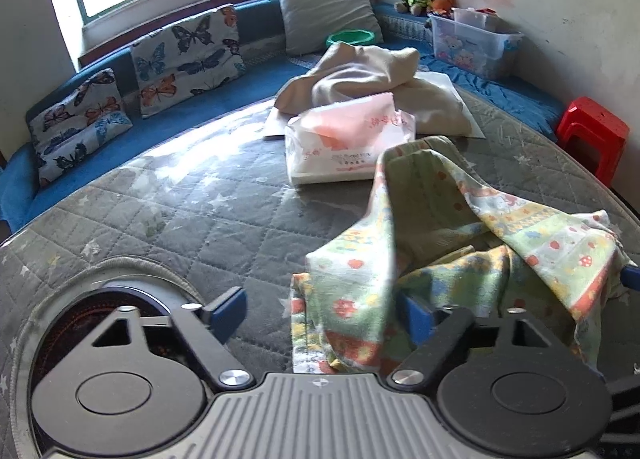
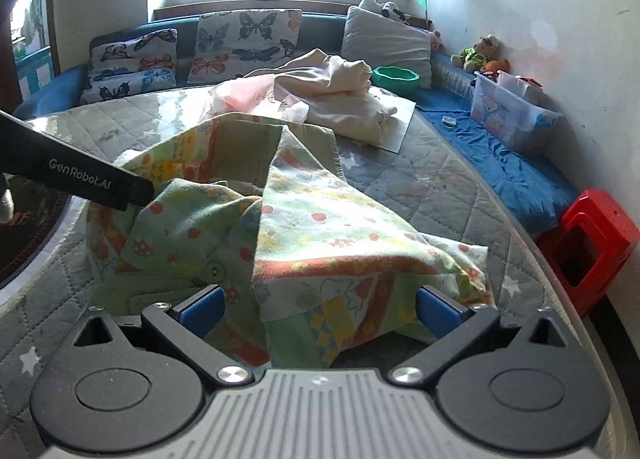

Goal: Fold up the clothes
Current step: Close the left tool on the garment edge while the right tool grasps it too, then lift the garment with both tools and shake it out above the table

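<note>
A small green patterned garment (image 1: 460,235) with red and yellow prints lies crumpled on the grey quilted round table (image 1: 180,211). My left gripper (image 1: 320,311) is open at the garment's left edge, with cloth draped over its right finger (image 1: 418,317). In the right wrist view the same garment (image 2: 304,219) lies bunched in front of my right gripper (image 2: 320,311), which is open with a fold of cloth between its spread fingers. The left gripper's black body (image 2: 80,175) reaches in from the left and touches the garment.
A tissue pack (image 1: 348,143) and a heap of cream cloth (image 1: 372,79) on white paper lie further back. Butterfly cushions (image 1: 188,59), a grey pillow (image 1: 324,15), a green bowl (image 2: 396,77), a clear toy bin (image 1: 472,39) and a red stool (image 2: 592,247) surround the table.
</note>
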